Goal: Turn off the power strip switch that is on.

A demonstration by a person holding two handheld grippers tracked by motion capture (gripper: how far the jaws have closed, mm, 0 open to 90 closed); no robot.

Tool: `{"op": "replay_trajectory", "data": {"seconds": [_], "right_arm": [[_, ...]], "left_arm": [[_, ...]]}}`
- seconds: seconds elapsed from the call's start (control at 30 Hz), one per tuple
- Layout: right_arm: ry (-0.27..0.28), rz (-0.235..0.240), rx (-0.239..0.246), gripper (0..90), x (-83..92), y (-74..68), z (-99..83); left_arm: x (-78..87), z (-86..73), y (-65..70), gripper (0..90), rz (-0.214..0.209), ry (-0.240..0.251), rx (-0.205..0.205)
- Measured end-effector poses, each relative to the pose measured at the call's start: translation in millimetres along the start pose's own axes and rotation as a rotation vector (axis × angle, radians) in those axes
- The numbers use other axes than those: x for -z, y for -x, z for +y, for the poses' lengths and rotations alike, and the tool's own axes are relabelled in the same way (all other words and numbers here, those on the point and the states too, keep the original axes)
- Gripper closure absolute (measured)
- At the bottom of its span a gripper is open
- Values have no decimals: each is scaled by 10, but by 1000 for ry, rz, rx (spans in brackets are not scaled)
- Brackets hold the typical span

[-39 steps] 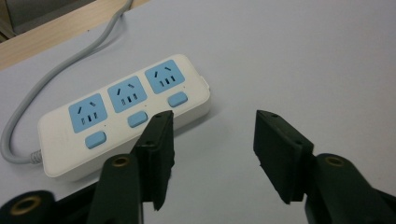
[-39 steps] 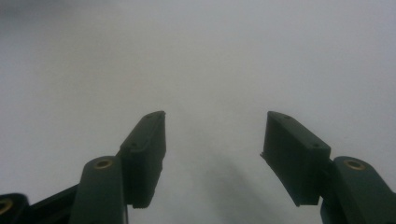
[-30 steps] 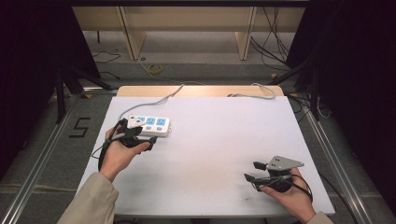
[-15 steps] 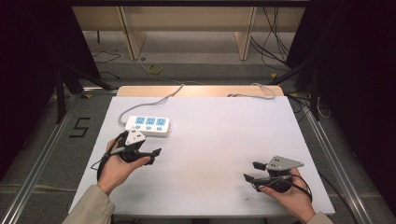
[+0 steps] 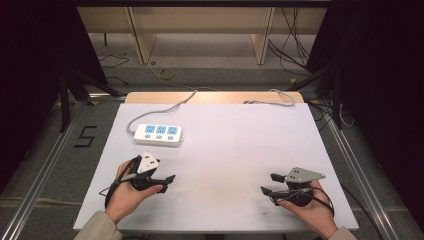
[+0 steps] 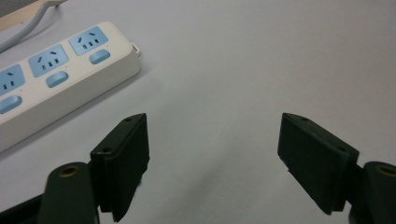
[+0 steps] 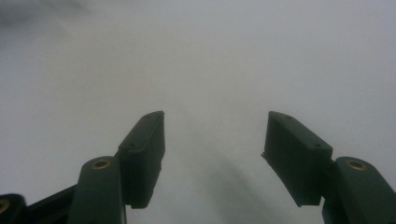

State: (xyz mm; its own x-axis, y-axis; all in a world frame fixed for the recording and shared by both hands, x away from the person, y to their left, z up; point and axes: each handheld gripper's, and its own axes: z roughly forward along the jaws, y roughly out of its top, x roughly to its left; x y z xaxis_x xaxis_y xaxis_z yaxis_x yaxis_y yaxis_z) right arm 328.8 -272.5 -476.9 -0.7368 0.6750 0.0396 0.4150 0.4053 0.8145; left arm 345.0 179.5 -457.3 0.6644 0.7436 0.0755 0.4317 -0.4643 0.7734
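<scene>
A white power strip (image 5: 158,134) with three blue sockets lies flat on the left half of the white table (image 5: 235,140), its grey cord running to the far edge. In the left gripper view the power strip (image 6: 56,70) sits off to the upper left, apart from the jaws. My left gripper (image 5: 167,182) (image 6: 214,123) rests low over the table in front of the strip, pointing right. Its jaws have just been opening and hold nothing. My right gripper (image 5: 267,183) (image 7: 215,116) stands open over bare table at the near right, pointing left.
A wooden strip (image 5: 210,97) borders the table's far edge, where a white cable (image 5: 272,100) lies. Metal rails (image 5: 45,165) run along both sides of the table. Cables trail on the floor beyond.
My left hand has drawn back from the power strip toward the near edge of the table and sunk lower. The right hand has stayed where it was.
</scene>
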Motion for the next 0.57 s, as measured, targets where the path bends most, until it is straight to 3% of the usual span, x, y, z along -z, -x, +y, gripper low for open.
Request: {"op": "replay_trajectory", "data": {"seconds": [0.13,0.43,0.57], "right_arm": [[0,1,1,390,4,1,0],[2,-2,-1,388,11,-12,6],[4,-6,0,387,15,-4,2]], "left_arm": [[6,-112,56,240,-13,-1,7],[12,-202,25,235,23,16,32],[-68,-286,-36,194,56,-27,29]]}}
